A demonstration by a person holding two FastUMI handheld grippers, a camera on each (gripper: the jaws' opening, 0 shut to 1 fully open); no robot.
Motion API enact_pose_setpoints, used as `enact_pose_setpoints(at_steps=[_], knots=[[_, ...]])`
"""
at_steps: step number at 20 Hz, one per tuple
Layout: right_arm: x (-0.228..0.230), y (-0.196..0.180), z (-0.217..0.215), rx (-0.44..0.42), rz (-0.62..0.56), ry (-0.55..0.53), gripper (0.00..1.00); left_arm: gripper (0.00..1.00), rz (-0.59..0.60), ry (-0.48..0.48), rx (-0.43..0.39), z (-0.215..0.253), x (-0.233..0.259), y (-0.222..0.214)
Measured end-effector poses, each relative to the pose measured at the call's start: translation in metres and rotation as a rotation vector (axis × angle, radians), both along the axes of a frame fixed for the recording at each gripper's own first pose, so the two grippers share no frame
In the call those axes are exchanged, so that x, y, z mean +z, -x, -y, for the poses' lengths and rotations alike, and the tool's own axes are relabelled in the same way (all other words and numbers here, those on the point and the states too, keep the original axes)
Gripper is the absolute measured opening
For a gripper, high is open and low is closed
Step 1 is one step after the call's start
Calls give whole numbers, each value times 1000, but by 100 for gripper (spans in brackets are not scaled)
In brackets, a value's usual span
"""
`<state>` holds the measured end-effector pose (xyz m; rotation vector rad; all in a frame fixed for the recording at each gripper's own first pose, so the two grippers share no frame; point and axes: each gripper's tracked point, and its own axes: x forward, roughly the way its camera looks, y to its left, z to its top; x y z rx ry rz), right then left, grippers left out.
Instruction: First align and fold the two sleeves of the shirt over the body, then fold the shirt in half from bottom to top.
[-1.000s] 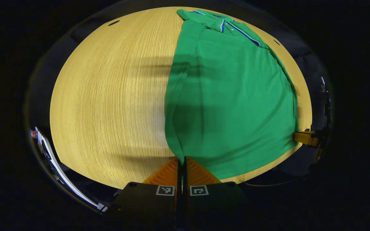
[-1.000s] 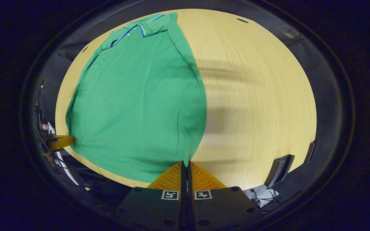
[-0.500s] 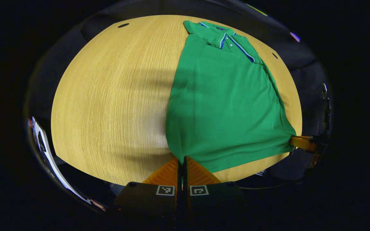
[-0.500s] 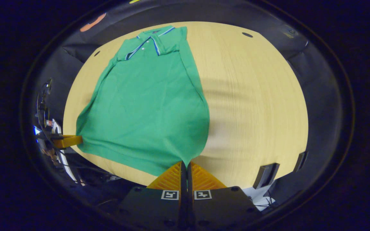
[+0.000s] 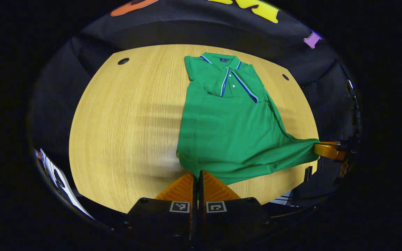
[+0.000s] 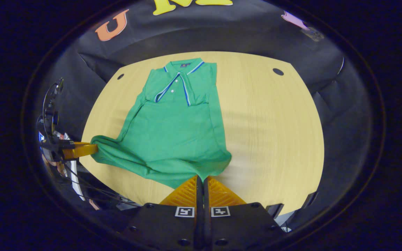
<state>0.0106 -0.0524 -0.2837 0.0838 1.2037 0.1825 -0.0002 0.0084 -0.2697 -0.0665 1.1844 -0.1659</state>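
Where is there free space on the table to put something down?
In the left gripper view, bare table stretches from the shirt to the far hole. In the right gripper view, a bare patch lies beyond the shirt's other edge. The near hem, held by both grippers, is crowded.

Your left gripper (image 5: 198, 173) sits at 6 o'clock in the left gripper view, fingers pressed together; your right gripper (image 6: 201, 178) likewise, with the left one at 9 o'clock.
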Motion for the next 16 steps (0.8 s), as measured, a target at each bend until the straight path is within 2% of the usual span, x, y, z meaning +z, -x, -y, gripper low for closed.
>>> enact_pose_setpoints(at_steps=[2,7,8,10,16], knots=[[10,-24,5,-3,32,-3,2,3,28,-12,-1,-3,10,-21],[32,-85,23,-38,100,-14,2,3,90,-42,3,-5,21,-68],[36,-97,24,-49,113,-27,5,3,98,-42,6,-4,23,-77],[38,-119,29,-56,133,-33,2,3,113,-38,14,-4,25,-98],[34,-190,28,-72,203,-44,2,3,180,-75,35,-2,25,-169]])
